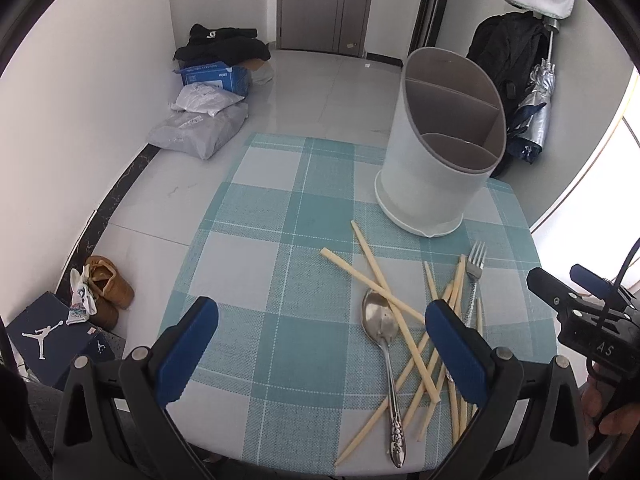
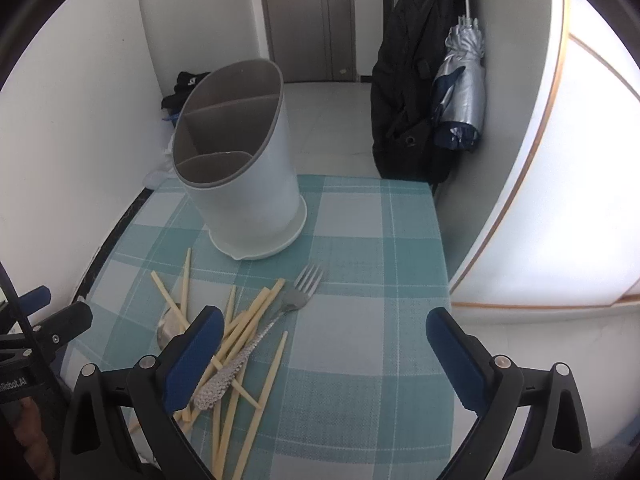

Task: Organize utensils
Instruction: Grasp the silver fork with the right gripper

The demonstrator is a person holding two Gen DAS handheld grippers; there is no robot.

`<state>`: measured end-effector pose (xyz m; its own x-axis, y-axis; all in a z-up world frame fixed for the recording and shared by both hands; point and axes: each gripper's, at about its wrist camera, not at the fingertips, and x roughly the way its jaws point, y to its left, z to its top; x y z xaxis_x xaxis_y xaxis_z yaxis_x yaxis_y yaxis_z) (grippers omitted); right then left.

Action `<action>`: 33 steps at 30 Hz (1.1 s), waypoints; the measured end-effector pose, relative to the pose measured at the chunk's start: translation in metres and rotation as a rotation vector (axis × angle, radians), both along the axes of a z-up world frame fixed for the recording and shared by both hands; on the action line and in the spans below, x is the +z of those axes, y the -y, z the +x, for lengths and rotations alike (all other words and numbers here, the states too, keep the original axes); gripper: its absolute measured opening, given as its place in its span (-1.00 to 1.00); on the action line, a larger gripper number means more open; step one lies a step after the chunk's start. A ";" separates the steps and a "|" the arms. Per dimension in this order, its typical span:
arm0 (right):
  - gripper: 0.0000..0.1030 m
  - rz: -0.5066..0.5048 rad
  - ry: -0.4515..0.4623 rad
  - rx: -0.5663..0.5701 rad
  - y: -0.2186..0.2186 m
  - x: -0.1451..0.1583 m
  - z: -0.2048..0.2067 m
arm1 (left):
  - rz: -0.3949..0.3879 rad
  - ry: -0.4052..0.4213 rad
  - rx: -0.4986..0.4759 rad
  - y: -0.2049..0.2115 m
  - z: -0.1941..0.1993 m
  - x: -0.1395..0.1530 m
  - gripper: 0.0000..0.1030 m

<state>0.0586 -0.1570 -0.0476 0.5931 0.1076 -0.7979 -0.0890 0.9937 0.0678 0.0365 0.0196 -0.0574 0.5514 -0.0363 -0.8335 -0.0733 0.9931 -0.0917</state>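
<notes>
A white utensil holder (image 1: 428,168) with grey inner dividers stands at the far side of the checked teal tablecloth (image 1: 280,264); it also shows in the right wrist view (image 2: 244,184). In front of it lie several pale chopsticks (image 1: 376,268) in a loose pile, a metal spoon (image 1: 380,324) and a metal fork (image 1: 476,268). The right wrist view shows the chopsticks (image 2: 256,312), the fork (image 2: 300,292) and part of the spoon (image 2: 166,330). My left gripper (image 1: 320,316) is open and empty above the cloth, left of the pile. My right gripper (image 2: 320,328) is open and empty, right of the pile.
The table stands by a white wall (image 1: 60,140). On the floor lie parcels (image 1: 200,124), a blue box (image 1: 216,76), shoes (image 1: 108,288) and a shoebox (image 1: 48,336). A black bag (image 2: 408,92) and a folded umbrella (image 2: 460,88) hang at the far right.
</notes>
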 end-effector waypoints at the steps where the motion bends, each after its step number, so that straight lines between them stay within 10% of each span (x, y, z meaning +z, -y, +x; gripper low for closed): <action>1: 0.82 0.002 -0.028 0.016 -0.001 -0.004 0.008 | -0.004 -0.010 0.010 -0.003 0.003 -0.001 0.97; 9: 0.20 0.005 -0.277 0.107 -0.016 -0.051 0.056 | -0.059 -0.094 0.070 -0.022 0.019 -0.013 0.97; 24: 0.10 -0.081 -0.236 0.065 -0.030 -0.070 0.074 | -0.029 -0.126 0.085 -0.028 0.024 -0.020 0.97; 33: -0.62 -0.014 -0.193 0.036 -0.022 -0.062 0.072 | 0.017 -0.123 0.093 -0.027 0.022 -0.024 0.97</action>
